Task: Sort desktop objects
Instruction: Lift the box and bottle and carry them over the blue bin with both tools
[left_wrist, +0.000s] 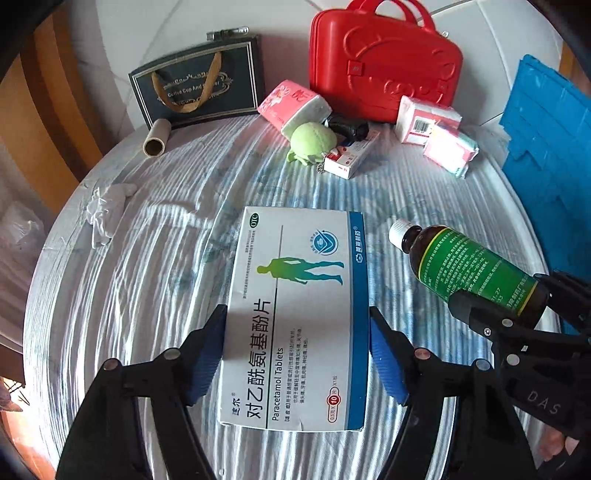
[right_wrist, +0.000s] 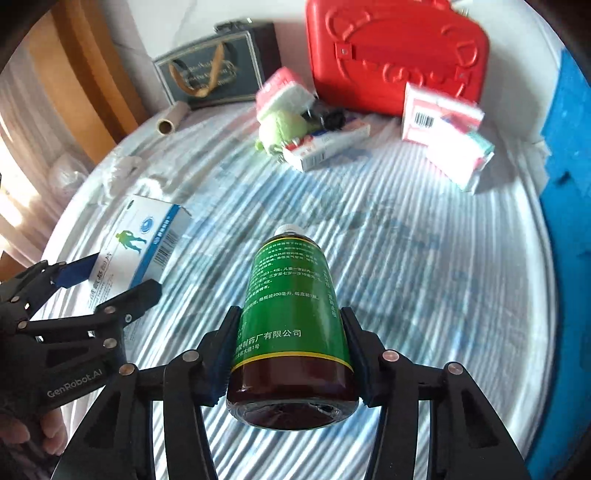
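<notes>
Bright daylight, fisheye warp, slight blur

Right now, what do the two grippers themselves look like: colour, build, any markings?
Both are black plastic linkage frames with round silver rivets. The left gripper has ribbed blue pads on its fingers and white "GenRobot.AI" lettering on its body. The right gripper shows embossed "DAS" lettering. Bare fingertips show at each handle; no cables or sleeves visible.

The pill box (left_wrist: 295, 317) is smooth, shiny cardboard, and the bottle (right_wrist: 291, 332) is dark shiny glass with a glossy green paper label. The red case (left_wrist: 384, 62) is hard, shiny plastic, and the table cover (left_wrist: 166, 266) is crinkly, ribbed plastic film.
</notes>
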